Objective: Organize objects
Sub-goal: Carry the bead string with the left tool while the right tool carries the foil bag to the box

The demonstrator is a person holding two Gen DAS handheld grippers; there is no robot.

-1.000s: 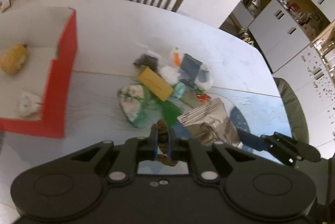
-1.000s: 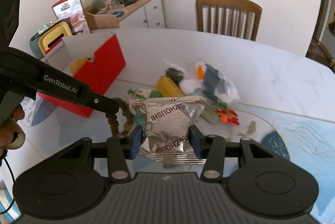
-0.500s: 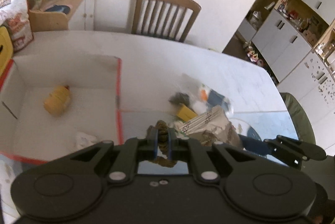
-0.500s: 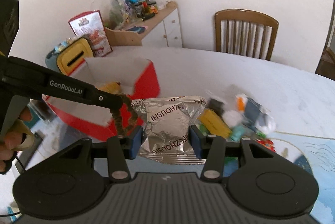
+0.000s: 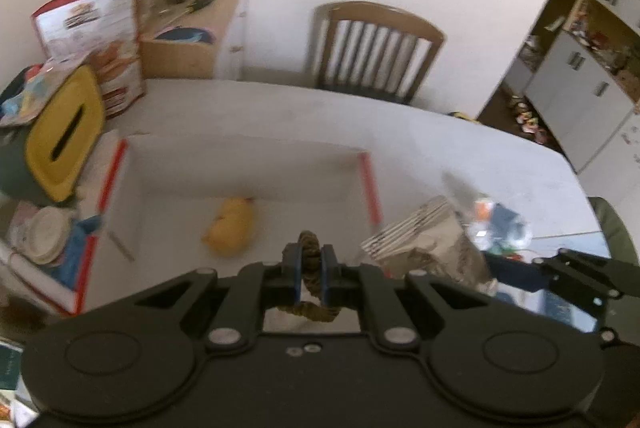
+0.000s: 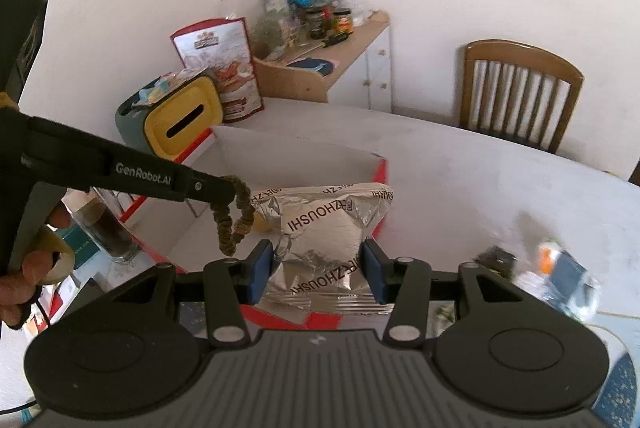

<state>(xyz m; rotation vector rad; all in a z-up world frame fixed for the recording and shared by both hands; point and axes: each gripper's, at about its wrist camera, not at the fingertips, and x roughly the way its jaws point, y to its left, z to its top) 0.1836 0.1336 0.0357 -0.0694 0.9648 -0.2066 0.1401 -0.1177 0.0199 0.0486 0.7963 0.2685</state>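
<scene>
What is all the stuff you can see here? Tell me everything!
Box: one, red outside, white inside, on the table.
Yellow toy: one, inside the box.
Silver snack bag: one, in the right jaws.
Brown scrunchie: one, in the left jaws.
Pile of small items: several, mixed colours, blurred, on the table right of the box.
Chair: one, brown wood, behind the table.
Table: one, white.
Yellow-fronted container: one, left of the box.
Left gripper: black, shut.
Right gripper: black, shut.
</scene>
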